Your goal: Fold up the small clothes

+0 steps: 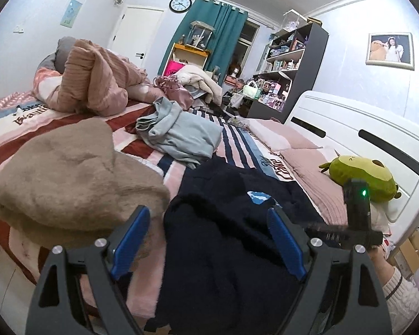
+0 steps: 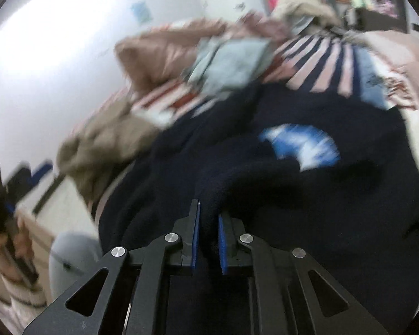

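Right claw [image 2: 209,224] tilted down, clamped on navy garment [image 2: 293,195] fold; left claw [image 1: 208,237] spread wide above it.

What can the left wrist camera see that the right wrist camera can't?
Only the left wrist view shows the wall clock, the green plush toy and the open left gripper with nothing between its fingers. Only the right wrist view shows the right gripper shut on a fold of the navy garment. Both show that navy garment, the tan garment and the light blue garment.
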